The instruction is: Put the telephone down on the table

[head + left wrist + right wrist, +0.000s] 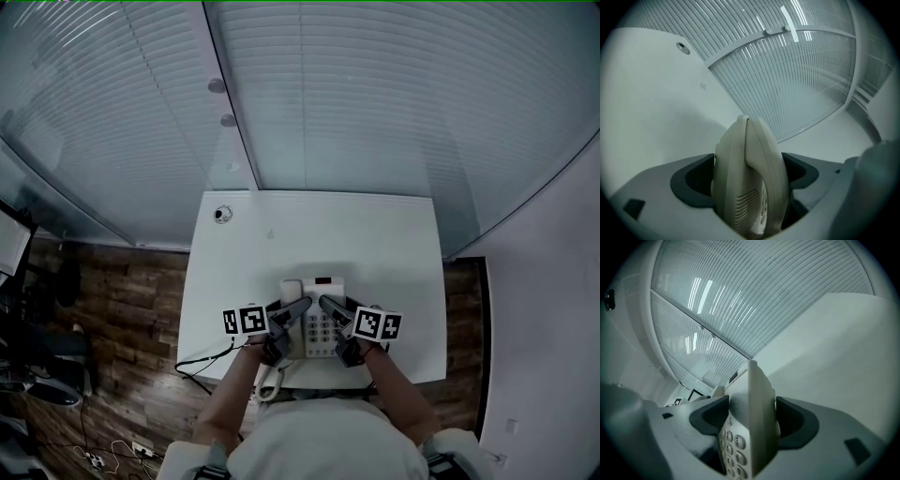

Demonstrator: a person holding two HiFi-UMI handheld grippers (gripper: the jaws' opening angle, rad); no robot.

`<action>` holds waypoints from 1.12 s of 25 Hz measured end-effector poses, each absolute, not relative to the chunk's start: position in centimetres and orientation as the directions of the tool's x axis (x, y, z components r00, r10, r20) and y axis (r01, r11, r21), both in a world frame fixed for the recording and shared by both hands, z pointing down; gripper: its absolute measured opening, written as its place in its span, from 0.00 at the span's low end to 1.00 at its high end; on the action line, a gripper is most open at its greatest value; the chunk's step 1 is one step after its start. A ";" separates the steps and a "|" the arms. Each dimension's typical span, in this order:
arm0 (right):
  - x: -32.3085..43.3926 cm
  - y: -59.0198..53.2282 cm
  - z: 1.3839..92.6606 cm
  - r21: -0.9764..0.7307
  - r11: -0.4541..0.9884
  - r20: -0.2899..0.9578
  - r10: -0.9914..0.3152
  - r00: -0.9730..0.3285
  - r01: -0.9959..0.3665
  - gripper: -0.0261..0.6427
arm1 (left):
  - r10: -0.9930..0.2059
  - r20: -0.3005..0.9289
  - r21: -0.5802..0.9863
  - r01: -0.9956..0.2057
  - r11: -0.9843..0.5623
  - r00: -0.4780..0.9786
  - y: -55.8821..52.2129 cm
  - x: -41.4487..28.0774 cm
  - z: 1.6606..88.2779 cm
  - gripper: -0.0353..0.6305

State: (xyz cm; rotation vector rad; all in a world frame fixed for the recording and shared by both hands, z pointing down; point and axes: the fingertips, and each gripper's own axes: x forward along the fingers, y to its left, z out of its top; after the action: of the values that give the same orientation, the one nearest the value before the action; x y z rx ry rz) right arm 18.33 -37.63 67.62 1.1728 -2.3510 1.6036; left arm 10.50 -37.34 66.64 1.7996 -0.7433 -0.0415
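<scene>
Close to the person, at the near edge of the table [394, 234], two claws held the telephone [323, 281] between them. The left gripper [292, 312] was closed tight on the side with the handset [750, 173]. The right gripper [336, 309] was closed tight on the side with the keypad [733, 444]. The telephone's long way ran from the table's near edge toward its far edge. It was over the near part of the table, so I think it only needed to go straight down. I could not tell if it touched the table yet. Its curly cord [268, 382] hung off the near edge. Past the table's far edge were window blinds [375, 94].
</scene>
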 end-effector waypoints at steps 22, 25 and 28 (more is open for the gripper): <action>18.8 -38.2 69.8 -0.778 0.116 0.470 -0.546 -0.693 -0.618 0.51 | -0.484 0.369 0.863 -0.485 -0.138 0.794 -38.2 11.0 68.9 0.70; 18.7 -38.3 69.8 -0.781 0.107 0.471 -0.545 -0.693 -0.616 0.51 | -0.488 0.381 0.856 -0.499 -0.134 0.785 -38.3 10.9 68.9 0.70; 18.7 -38.2 69.8 -0.781 0.104 0.474 -0.546 -0.691 -0.617 0.51 | -0.485 0.391 0.851 -0.509 -0.133 0.782 -38.1 11.0 68.9 0.70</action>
State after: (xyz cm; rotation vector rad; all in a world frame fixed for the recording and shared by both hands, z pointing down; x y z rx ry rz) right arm 18.74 -38.15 69.84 1.2051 -2.2843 1.6715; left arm 10.98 -38.14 68.90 1.7672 -0.7752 0.0240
